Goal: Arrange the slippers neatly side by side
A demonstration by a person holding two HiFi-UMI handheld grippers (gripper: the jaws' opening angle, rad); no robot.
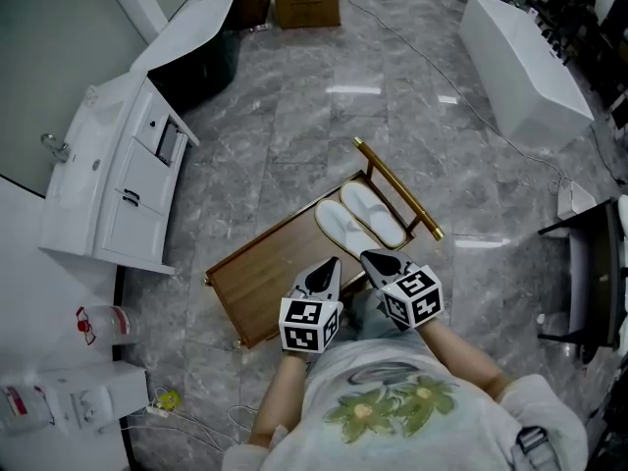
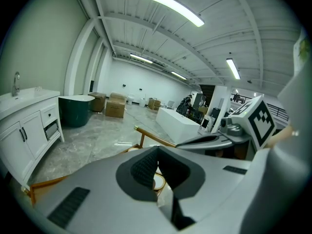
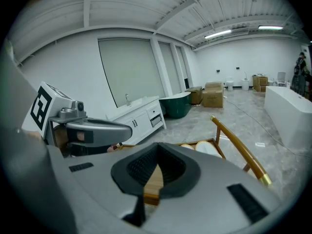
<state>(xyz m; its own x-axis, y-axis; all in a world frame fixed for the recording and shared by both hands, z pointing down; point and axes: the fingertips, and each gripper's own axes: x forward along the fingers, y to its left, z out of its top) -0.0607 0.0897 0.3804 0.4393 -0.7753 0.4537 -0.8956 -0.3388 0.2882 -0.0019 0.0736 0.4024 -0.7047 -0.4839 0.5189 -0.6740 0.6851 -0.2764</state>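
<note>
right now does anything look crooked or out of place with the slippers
Nothing stands out. The white slippers lie side by side on the wooden tray, close against its brass rail, both pointing the same way. The left gripper and right gripper are shut, empty, and clear of them.

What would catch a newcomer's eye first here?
Two white slippers lie side by side at the railed end of a wooden tray on the floor. At its near edge, the left gripper and right gripper, both shut and empty, wear black-and-white marker cubes. A white vanity stands at left.
</note>
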